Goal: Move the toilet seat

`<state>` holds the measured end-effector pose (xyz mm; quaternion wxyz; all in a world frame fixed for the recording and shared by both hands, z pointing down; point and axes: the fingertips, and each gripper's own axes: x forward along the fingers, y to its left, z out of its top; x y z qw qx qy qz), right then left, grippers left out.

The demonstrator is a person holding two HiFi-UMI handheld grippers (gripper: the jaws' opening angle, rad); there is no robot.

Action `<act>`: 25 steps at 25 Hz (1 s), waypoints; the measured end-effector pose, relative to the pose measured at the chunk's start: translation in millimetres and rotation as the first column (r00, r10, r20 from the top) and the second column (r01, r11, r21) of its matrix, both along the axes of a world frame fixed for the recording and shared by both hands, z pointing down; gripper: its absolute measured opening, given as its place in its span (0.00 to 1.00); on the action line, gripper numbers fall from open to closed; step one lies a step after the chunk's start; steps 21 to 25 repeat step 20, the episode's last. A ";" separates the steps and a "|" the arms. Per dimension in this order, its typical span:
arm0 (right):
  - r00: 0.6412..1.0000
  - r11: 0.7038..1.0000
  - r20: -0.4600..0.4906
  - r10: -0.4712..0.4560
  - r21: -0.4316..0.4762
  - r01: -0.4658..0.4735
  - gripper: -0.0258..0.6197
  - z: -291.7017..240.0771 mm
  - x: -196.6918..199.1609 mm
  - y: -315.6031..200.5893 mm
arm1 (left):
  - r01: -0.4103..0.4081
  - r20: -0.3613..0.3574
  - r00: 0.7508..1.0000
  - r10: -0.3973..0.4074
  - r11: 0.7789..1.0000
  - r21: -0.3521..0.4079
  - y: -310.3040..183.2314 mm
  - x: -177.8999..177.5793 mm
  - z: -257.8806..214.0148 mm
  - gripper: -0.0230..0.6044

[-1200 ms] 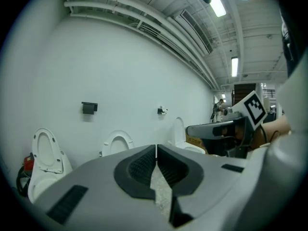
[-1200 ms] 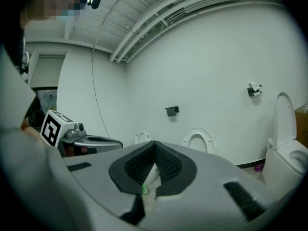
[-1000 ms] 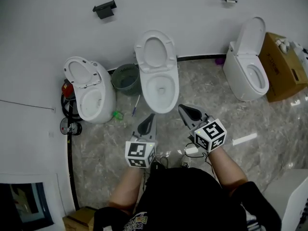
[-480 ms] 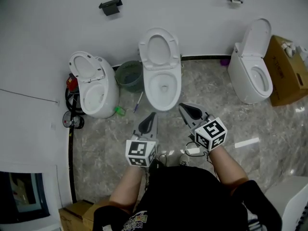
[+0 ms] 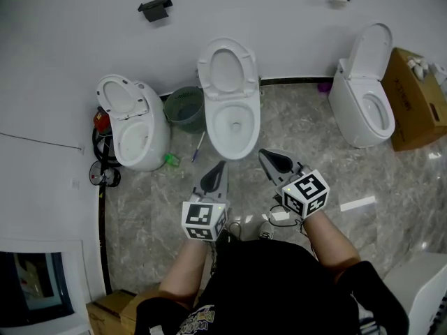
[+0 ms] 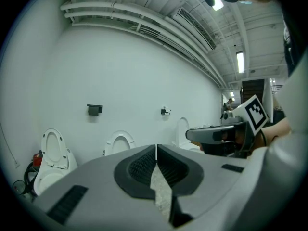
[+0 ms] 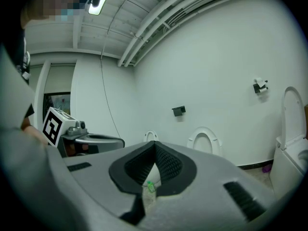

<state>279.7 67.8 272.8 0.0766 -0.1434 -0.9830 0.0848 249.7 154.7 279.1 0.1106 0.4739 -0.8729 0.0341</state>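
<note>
Three white toilets stand along the wall. The middle toilet [image 5: 232, 128] has its seat [image 5: 227, 68] raised against the wall; the seat [image 6: 118, 142] also shows in the left gripper view and the seat [image 7: 206, 141] in the right gripper view. My left gripper [image 5: 217, 171] hangs just short of the bowl's front, shut with nothing in it. My right gripper [image 5: 271, 160] is beside it, to the right of the bowl's front, also shut and empty. Neither touches the toilet.
A left toilet [image 5: 134, 131] and a right toilet [image 5: 363, 110] both have raised lids. A grey-green bin [image 5: 183, 110] stands between the left and middle toilets. A cardboard box [image 5: 415, 96] sits at the far right. Small items [image 5: 171, 160] and cables [image 5: 279, 218] lie on the marble floor.
The head view has shifted slightly, so the toilets sit a little differently in the picture. Both grippers stay shut in the same place before the middle toilet.
</note>
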 end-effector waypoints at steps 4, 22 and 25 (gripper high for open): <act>1.000 1.000 -0.004 0.002 -0.007 -0.002 0.05 3.3 1.5 -3.2 | -0.002 -0.001 1.000 0.002 1.000 0.004 -3.9 1.9 0.6 0.06; 1.000 1.000 -0.012 0.008 -0.018 -0.009 0.05 6.4 3.0 -9.9 | -0.006 -0.009 1.000 0.006 1.000 0.002 -11.3 1.9 2.4 0.06; 1.000 1.000 -0.012 0.008 -0.018 -0.009 0.05 6.4 3.0 -9.9 | -0.006 -0.009 1.000 0.006 1.000 0.002 -11.3 1.9 2.4 0.06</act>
